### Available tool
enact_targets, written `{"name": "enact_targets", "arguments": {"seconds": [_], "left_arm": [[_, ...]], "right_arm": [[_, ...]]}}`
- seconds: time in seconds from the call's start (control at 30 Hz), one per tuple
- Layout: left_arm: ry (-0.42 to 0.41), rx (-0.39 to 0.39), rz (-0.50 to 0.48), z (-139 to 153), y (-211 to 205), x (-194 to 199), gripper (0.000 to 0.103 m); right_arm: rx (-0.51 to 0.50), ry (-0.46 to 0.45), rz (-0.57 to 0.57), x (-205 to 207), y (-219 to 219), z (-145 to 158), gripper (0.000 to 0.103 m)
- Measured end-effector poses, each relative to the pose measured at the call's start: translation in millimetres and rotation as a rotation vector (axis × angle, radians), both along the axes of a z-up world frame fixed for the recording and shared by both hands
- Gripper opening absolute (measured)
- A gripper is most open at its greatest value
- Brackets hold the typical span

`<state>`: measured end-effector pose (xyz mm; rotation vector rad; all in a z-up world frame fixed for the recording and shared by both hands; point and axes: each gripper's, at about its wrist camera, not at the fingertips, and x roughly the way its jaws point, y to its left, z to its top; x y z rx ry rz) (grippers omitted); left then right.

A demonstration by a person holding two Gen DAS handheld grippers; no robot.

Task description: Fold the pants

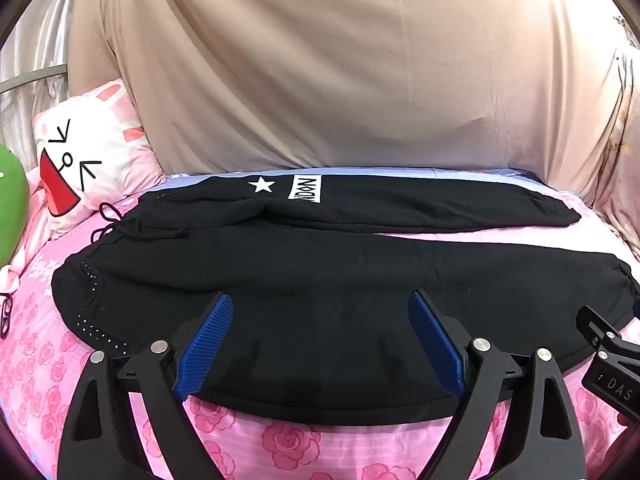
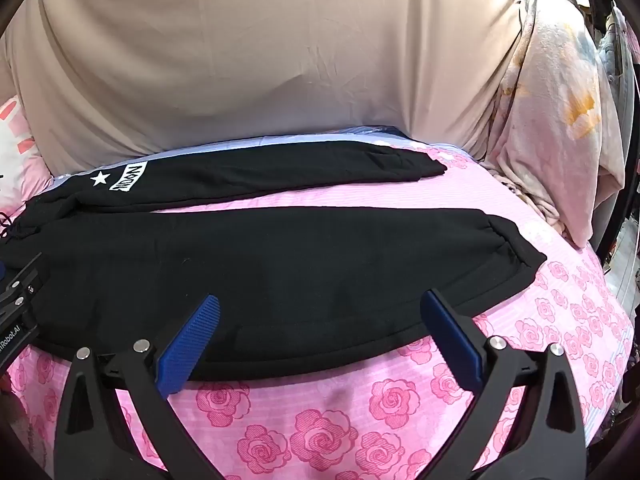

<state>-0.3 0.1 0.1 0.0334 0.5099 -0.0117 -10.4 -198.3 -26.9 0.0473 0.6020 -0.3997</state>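
Looking across the bed [image 1: 52,380], I see the pants [image 1: 320,280] running left to right mid-frame, waistband left. My left hand-held gripper [image 1: 320,344] and right hand-held gripper [image 2: 320,344] hang released over the near leg's edge.

Bed [image 2: 360,420] in pink rose-print sheet — beige draped cloth [image 1: 320,72] behind, cartoon pillow [image 1: 86,160] at left, light even.
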Motion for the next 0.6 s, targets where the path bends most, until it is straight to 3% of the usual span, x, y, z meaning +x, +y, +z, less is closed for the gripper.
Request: {"name": "enact_targets", "arguments": {"seconds": [0.6], "left_arm": [[0.008, 0.007, -0.002, -3.0, 0.8, 0.8, 0.087]], "right_arm": [[-0.005, -0.004, 0.0, -0.6, 0.2, -0.1, 0.098]]}}
